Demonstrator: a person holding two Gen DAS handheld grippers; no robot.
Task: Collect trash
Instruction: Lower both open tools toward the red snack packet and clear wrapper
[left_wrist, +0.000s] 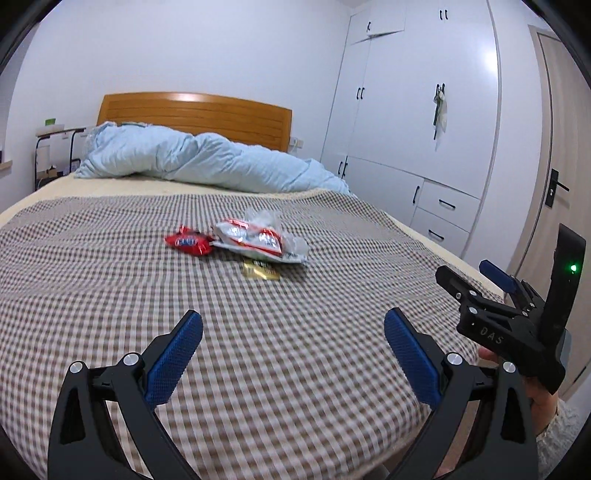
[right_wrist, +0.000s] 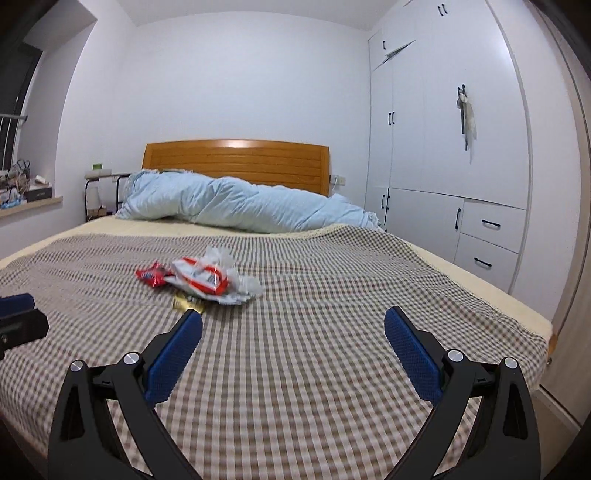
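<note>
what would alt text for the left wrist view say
The open left gripper hovers over a checked bedspread, facing a small pile of trash: a red wrapper, a white and red wrapper and a gold packet. The right gripper shows at the right edge.

You face a bed (right_wrist: 332, 350) under a brown checked cover, a rumpled pale blue duvet (right_wrist: 236, 203) against its wooden headboard (right_wrist: 236, 157); plain white walls (right_wrist: 221, 81); white built-in wardrobes (right_wrist: 443, 129) on your right.
</note>
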